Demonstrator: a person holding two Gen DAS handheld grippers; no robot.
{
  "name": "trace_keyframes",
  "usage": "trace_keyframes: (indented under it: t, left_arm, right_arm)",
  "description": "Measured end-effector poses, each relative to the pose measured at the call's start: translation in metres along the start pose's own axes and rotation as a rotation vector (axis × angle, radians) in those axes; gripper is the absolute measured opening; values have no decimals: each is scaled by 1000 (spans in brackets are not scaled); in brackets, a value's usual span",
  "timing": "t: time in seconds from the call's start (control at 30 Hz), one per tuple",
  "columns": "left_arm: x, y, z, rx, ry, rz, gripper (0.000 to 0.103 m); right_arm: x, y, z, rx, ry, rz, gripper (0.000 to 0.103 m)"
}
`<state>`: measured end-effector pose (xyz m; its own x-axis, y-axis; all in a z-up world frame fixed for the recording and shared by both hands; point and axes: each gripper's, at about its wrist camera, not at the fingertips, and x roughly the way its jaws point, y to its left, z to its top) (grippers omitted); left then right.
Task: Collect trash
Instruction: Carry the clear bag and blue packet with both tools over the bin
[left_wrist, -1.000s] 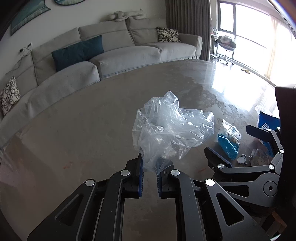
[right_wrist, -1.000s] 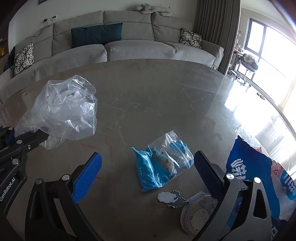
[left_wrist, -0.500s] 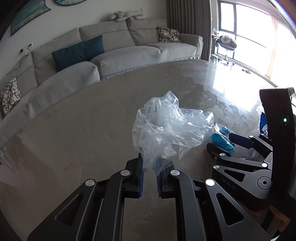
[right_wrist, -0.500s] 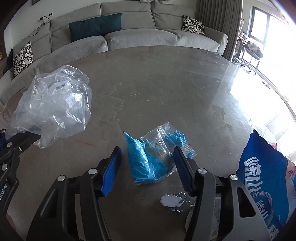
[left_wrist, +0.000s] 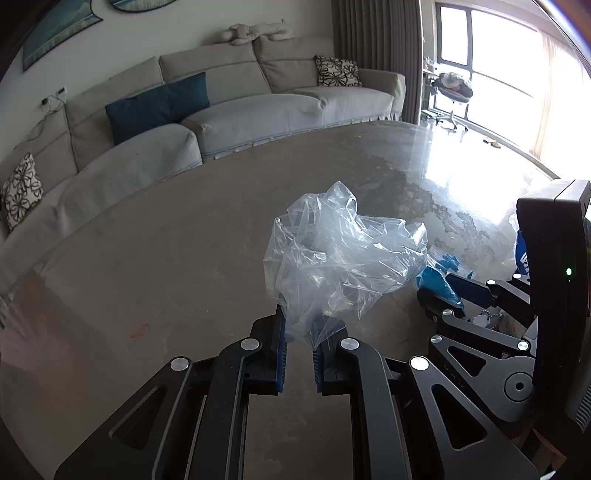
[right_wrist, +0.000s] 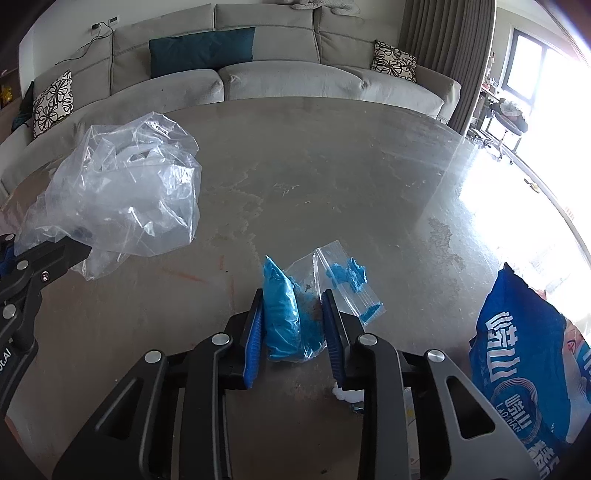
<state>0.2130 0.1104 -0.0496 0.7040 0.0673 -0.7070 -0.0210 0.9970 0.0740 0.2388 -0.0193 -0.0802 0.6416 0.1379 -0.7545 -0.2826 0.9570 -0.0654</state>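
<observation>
Your left gripper (left_wrist: 299, 345) is clamped on the crumpled clear plastic bag (left_wrist: 340, 258); your right gripper (right_wrist: 293, 325) fingers squeeze the small zip bag of blue material (right_wrist: 295, 314) on the grey bench (right_wrist: 332, 177)

Left hand-held gripper (left_wrist: 299, 341) raised above the table (left_wrist: 166, 258), jaws pinched tight on the neck of a crumpled clear plastic bag (left_wrist: 343, 258). Right hand-held gripper (right_wrist: 293, 325) low at the table surface, blue-padded fingers (right_wrist: 255, 332) pressed against both sides of a zip bag of blue material (right_wrist: 291, 317).
</observation>
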Motion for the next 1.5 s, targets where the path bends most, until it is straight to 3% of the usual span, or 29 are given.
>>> trace_keyframes:
  t: [0.33,0.7,1.0,1.5]
  left_arm:
    - [-8,0,0,1,-13,2,13]
    - [-57,-20,-1,28,-61,-44,13]
    - [-98,-79,-19,84,-78,-141,13]
    - [-142,-224,-86,252,-39,-331,13]
  right_arm:
    - [-32,0,-5,2,-56,16,29]
    - [-113,-17,-27,14,-161,11,29]
    - [-175,-57,-68,61,-197,-68,29]
    - [-246,-137,-194,209,-165,-239,29]
